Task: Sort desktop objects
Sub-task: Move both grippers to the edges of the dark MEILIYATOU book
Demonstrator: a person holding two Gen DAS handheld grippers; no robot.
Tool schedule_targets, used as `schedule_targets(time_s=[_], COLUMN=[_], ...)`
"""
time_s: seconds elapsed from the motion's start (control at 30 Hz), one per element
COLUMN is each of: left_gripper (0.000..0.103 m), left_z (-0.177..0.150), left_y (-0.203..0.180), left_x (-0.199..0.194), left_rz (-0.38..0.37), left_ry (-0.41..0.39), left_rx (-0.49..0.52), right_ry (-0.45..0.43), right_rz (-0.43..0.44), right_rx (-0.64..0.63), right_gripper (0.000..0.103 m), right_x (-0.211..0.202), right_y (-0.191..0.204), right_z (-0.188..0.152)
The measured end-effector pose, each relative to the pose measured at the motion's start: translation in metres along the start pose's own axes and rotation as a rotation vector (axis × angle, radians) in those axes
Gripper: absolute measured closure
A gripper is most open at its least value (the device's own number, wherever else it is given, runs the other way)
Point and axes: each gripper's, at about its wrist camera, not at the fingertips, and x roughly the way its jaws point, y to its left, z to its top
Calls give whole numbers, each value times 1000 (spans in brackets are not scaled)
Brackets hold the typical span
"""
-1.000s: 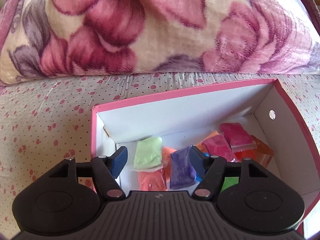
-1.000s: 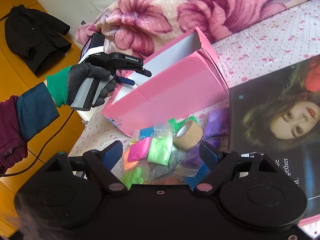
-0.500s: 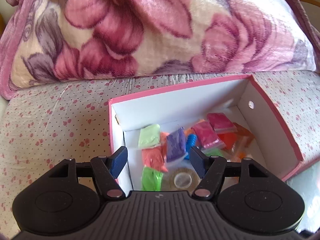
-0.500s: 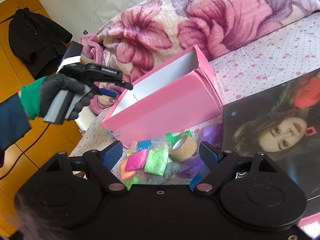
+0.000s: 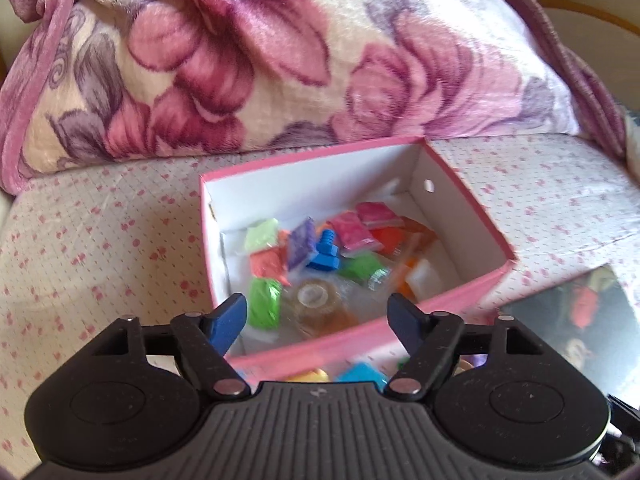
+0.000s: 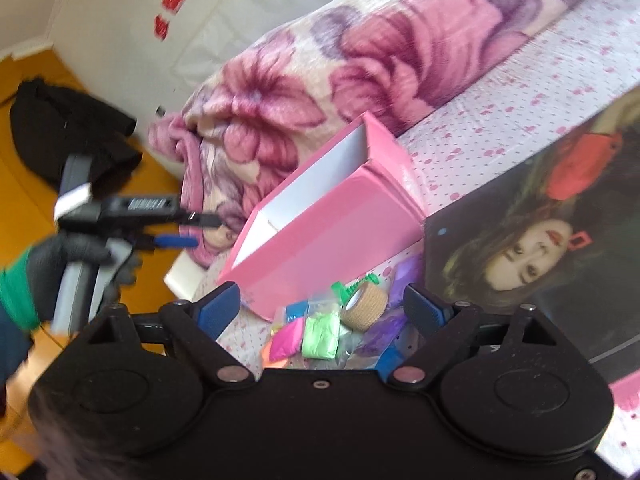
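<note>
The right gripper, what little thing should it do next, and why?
Probably dip down onto the tan tape roll. The right gripper is open and empty above the loose pile, with that roll between its fingers, and the pink box beside it already holds sorted packets.

I was working in a home bedroom: a bed covered by a white sheet dotted with pink [image 5: 100, 240], a thick plush blanket printed with large pink and purple flowers [image 5: 256, 60] heaped along it, an orange wooden floor [image 6: 36, 200] beside it, and a black coat [image 6: 60, 124] lying there.
</note>
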Motion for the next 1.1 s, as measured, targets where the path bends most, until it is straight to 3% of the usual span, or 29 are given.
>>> schedule_targets(time_s=[0.3, 0.43, 0.7, 0.87, 1.1], left_gripper=[25, 25, 25, 25, 25], left_z=[-50, -74, -112, -128, -143], left_y=[-31, -48, -84, -105, -146], left_x=[-10, -4, 14, 24, 33], left_rz=[-142, -205, -317, -380, -426], left_ry=[35, 48, 91, 69, 22], left_rx=[-49, -85, -171, -256, -198], right_ry=[-2, 31, 101, 126, 135], right_rz=[-29, -64, -187, -334, -536], right_rx=[209, 215, 41, -120, -270], right_gripper=[13, 13, 13, 13, 13], right_x=[-30, -39, -69, -95, -117], right_y=[-22, -22, -25, -35, -72], right_z=[0, 9, 56, 79, 82])
